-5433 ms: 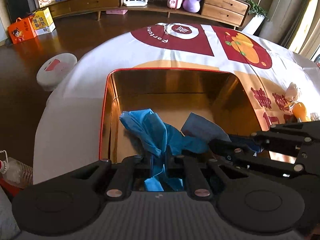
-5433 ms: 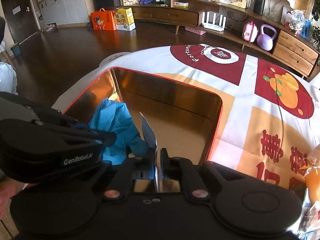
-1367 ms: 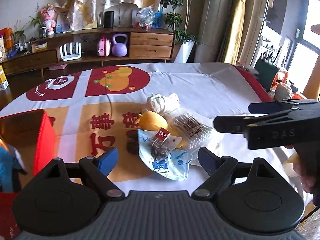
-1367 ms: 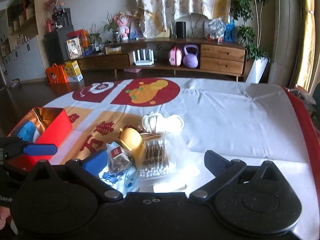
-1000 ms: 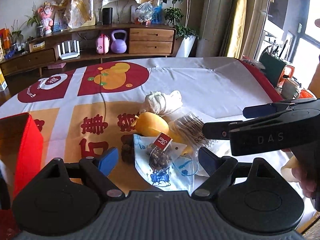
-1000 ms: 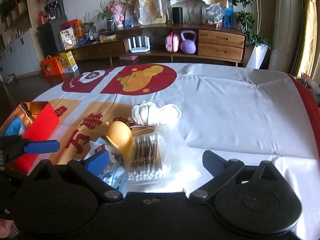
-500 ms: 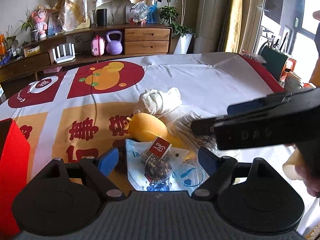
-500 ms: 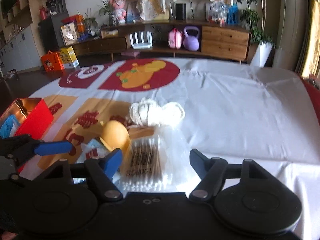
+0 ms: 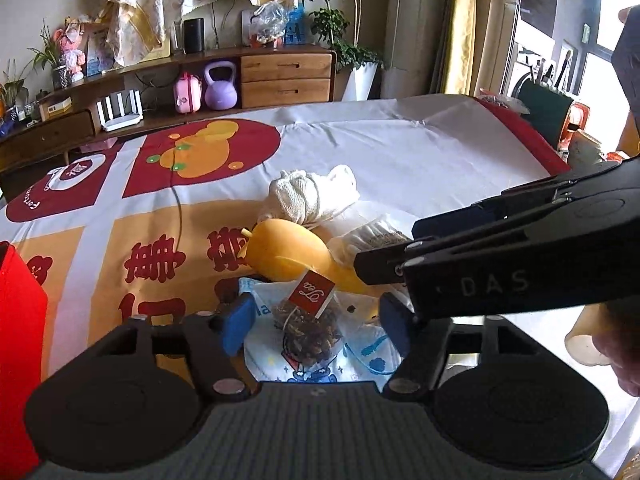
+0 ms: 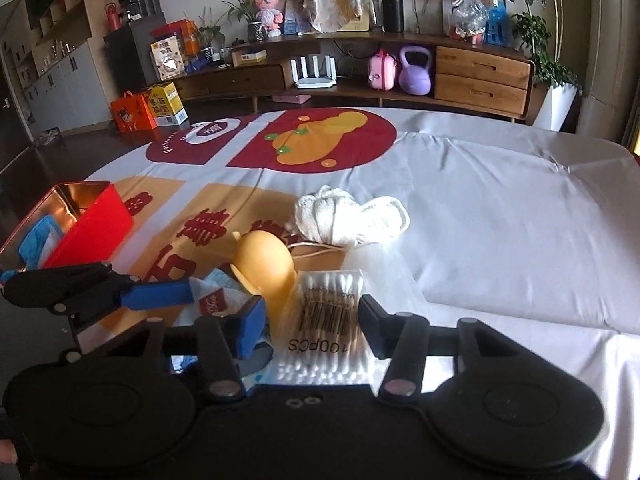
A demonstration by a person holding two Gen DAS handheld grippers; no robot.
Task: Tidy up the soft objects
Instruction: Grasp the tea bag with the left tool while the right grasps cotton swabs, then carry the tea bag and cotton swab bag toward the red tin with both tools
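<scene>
- The see-through pyramid tea bag with dark leaves and a red paper tag (image 9: 310,322) is lying on a white child's face mask with blue cartoon print (image 9: 352,354), near the front of a small pile on the printed red, orange and white tablecloth (image 9: 400,160).
- It is sitting straight ahead of the left gripper (image 9: 314,322), between the two blue-padded fingers (image 9: 236,320), which have just been closing but are standing apart with no pad touching it.
- Its tag is pointing away from the gripper, toward the soft yellow rounded toy (image 9: 286,254) just behind.
- The clear packet of cotton swabs with a barcode (image 10: 326,320) is lying with its long axis along the pointing line of the right gripper (image 10: 312,322), squarely between that gripper's fingers.
- Those jaws have also just been closing; they are flanking the packet with a gap on each side, so nothing is clamped yet.
- The left gripper is nearer the tea bag, the right one nearer the swabs; their tips are crowding close, so I judge a bump possible.
- The red tin box with a gold lining (image 10: 86,222) is waiting well off to the left, blue fabric already inside.
- A white knitted cloth bundle (image 10: 348,216) is resting behind the pile.
</scene>
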